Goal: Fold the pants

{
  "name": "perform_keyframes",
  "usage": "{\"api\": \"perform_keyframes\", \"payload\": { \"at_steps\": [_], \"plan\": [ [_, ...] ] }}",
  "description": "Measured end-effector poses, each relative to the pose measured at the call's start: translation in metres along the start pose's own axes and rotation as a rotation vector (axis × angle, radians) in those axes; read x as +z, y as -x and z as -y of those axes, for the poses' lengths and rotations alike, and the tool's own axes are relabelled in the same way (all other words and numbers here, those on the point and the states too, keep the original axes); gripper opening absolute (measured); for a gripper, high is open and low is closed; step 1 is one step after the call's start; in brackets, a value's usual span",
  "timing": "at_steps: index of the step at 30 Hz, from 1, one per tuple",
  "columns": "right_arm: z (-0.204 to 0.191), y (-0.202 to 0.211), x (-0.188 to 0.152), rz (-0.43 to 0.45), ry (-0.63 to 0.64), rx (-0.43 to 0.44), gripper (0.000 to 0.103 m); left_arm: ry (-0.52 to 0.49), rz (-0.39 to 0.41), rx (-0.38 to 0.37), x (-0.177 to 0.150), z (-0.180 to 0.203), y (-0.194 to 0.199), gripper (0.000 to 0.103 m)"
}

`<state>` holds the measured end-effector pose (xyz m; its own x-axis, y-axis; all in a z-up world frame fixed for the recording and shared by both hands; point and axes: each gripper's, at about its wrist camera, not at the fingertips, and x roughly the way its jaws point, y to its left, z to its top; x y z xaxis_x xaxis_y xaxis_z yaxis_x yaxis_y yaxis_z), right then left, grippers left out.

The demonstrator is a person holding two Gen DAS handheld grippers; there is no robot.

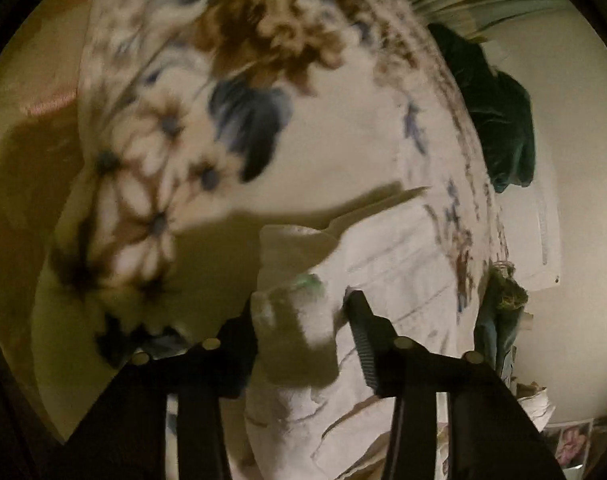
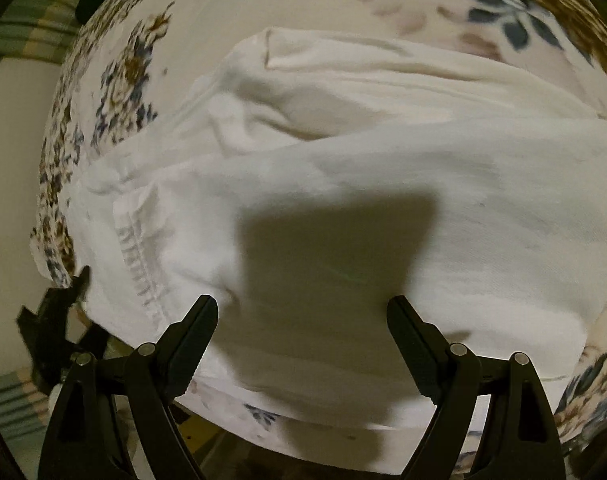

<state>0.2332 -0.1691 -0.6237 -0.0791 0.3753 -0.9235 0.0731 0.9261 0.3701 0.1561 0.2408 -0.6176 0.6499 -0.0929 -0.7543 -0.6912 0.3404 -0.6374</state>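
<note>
White pants (image 2: 343, 168) lie spread on a floral sheet (image 2: 119, 80), one layer folded over another. My right gripper (image 2: 303, 312) is open and empty, just above the near part of the pants, its shadow on the cloth. In the left wrist view my left gripper (image 1: 299, 308) is shut on a bunched fold of the white pants (image 1: 295, 320), held up over the sheet (image 1: 323, 140). The left gripper also shows at the left edge of the right wrist view (image 2: 55, 320).
A dark green garment (image 1: 499, 120) hangs by the wall at the right. A striped green cloth (image 2: 27, 20) lies beyond the sheet's far left. Photos (image 1: 571, 444) and clutter sit at the lower right. The sheet's near edge (image 2: 343, 440) drops off.
</note>
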Motion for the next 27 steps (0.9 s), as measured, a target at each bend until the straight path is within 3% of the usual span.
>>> {"api": "perform_keyframes", "payload": {
  "at_steps": [2, 4, 7, 9, 10, 11, 13, 14, 18, 22, 24, 27],
  "plan": [
    [-0.001, -0.004, -0.001, -0.012, 0.008, -0.007, 0.089, -0.037, 0.037, -0.053, -0.007, 0.011, 0.014, 0.037],
    [-0.001, -0.009, -0.002, -0.022, 0.014, -0.013, 0.089, -0.045, 0.024, -0.095, -0.011, 0.009, 0.019, 0.040],
    [-0.001, -0.014, -0.003, -0.036, 0.018, -0.016, 0.089, 0.027, -0.034, -0.116, 0.005, -0.010, -0.010, 0.072],
    [0.000, -0.014, -0.004, -0.038, 0.014, -0.009, 0.089, 0.114, -0.084, -0.151, 0.016, -0.029, -0.032, 0.070],
    [0.001, -0.014, -0.005, -0.039, 0.011, 0.000, 0.089, 0.141, -0.072, -0.188, 0.020, -0.033, -0.035, 0.070],
    [0.002, -0.014, -0.005, -0.040, 0.008, 0.009, 0.089, 0.129, -0.062, -0.178, 0.023, -0.030, -0.035, 0.060],
    [0.006, -0.012, -0.008, -0.038, 0.000, 0.024, 0.089, 0.010, -0.043, -0.143, 0.023, -0.009, -0.027, 0.037],
    [0.008, -0.010, -0.009, -0.038, -0.005, 0.030, 0.089, -0.056, -0.022, -0.129, 0.021, 0.005, -0.017, 0.034],
    [0.024, -0.005, -0.013, -0.031, -0.041, 0.068, 0.089, -0.255, 0.062, -0.111, 0.002, 0.059, 0.032, 0.032],
    [0.045, 0.007, -0.018, -0.012, -0.084, 0.098, 0.089, -0.460, 0.096, -0.191, -0.044, 0.127, 0.086, 0.031],
    [0.063, 0.018, -0.022, 0.002, -0.127, 0.119, 0.089, -0.578, 0.053, -0.250, -0.084, 0.167, 0.097, 0.031],
    [0.098, 0.041, -0.030, 0.032, -0.206, 0.139, 0.089, -0.735, -0.053, -0.293, -0.155, 0.211, 0.079, 0.031]
  ]
}}
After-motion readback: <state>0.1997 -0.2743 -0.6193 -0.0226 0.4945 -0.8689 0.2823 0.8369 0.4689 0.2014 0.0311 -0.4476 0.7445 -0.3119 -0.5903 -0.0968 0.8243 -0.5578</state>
